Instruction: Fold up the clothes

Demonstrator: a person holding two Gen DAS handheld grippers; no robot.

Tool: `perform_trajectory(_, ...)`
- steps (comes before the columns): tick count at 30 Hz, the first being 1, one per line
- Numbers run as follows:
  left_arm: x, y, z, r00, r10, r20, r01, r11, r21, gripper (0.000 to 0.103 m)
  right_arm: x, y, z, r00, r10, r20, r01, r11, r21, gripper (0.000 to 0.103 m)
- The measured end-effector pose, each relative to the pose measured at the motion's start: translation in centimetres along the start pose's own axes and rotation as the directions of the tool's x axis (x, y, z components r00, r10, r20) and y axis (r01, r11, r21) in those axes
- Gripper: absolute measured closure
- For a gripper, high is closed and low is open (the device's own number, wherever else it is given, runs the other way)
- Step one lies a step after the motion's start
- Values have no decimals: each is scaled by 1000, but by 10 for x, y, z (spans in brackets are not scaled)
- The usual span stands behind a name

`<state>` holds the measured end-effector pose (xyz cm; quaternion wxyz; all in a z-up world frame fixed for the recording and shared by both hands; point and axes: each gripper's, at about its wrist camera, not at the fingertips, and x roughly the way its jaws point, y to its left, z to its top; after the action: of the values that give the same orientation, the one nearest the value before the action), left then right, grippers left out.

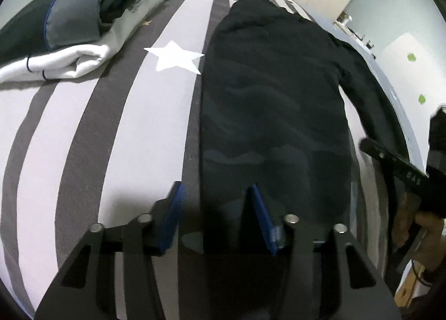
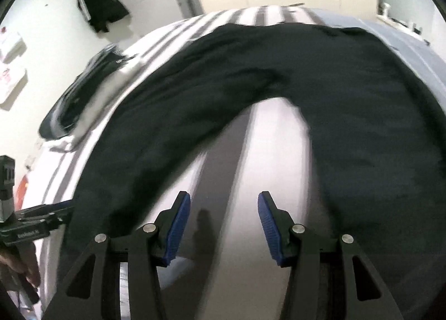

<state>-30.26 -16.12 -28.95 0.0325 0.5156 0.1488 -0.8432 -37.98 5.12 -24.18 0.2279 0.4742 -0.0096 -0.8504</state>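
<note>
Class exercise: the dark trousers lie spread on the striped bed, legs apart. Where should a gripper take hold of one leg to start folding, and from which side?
Probably at the hem of the trousers, coming from the near bed edge. Both legs run toward the cameras and lie flat, so a hem edge offers a thin lip to pinch. The right gripper hangs open over bare bedding between the legs.

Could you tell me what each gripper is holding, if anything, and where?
Nothing: both the left gripper and right gripper stand open above the dark garment.
</note>
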Motion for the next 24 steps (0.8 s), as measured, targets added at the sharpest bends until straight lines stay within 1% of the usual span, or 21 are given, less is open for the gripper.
perform_trajectory(1, -1, -2, 0, 1000, 11, 0, -11, 1000, 27, 102, 2, 6, 0, 1000, 5, -2, -5, 1000, -7, 56)
perform_trajectory(3, -7, 0, 2, 1000, 16, 16, -17, 999, 51, 102, 8, 18, -2, 1000, 3, -8, -3, 1000, -30, 56)
perform_trajectory(5, -29, 12, 5, 996, 58, 74, -60, 998, 26, 103, 12, 19, -4, 1000, -21, -16, 20, 999, -37, 56)
perform_trajectory(6, -43, 19, 7, 992, 65, 104, -66, 998, 7, 103, 13, 17, -5, 999, -33, -22, 33, 999, -33, 56)
perform_trajectory(8, -67, 32, 10, 986, 62, 157, -57, 998, -31, 102, 14, 9, -8, 998, -59, -36, 58, 998, -8, 56)
perform_trajectory(10, -80, 37, 11, 984, 30, 178, -22, 999, -42, 101, 11, -3, -11, 996, -80, -43, 81, 996, 21, 56)
perform_trajectory(11, -84, 35, 6, 985, 29, 171, -24, 999, -34, 99, 8, -8, -13, 995, -88, -45, 90, 995, 33, 56)
perform_trajectory(12, -84, 35, -1, 989, 42, 144, -38, 999, -28, 89, 6, -11, -14, 994, -94, -47, 96, 995, 41, 56)
perform_trajectory(13, -83, 37, -9, 993, 52, 109, -49, 998, -35, 76, 4, -13, -16, 994, -98, -48, 100, 994, 49, 56)
perform_trajectory(14, -82, 38, -18, 995, 61, 75, -57, 997, -47, 70, 2, -13, -16, 994, -98, -49, 101, 993, 57, 56)
perform_trajectory(15, -84, 42, -33, 998, 50, 48, -46, 996, -74, 68, 0, -11, -17, 994, -95, -49, 98, 993, 61, 56)
perform_trajectory(18, -91, 45, -84, 1000, -25, -13, 22, 987, -162, 68, -7, 3, -21, 997, -65, -40, 67, 997, 36, 56)
perform_trajectory(21, -97, 19, -132, 996, -57, -67, 47, 990, -136, 68, -10, 20, -23, 999, -17, -43, 17, 1000, 1, 56)
perform_trajectory(23, -94, 4, -156, 992, -82, -99, 68, 989, -132, 68, -11, 27, -25, 999, -8, -43, 7, 1000, -12, 56)
perform_trajectory(24, -90, 0, -158, 992, -80, -95, 67, 989, -128, 67, -11, 29, -26, 999, -8, -42, 7, 1000, -18, 56)
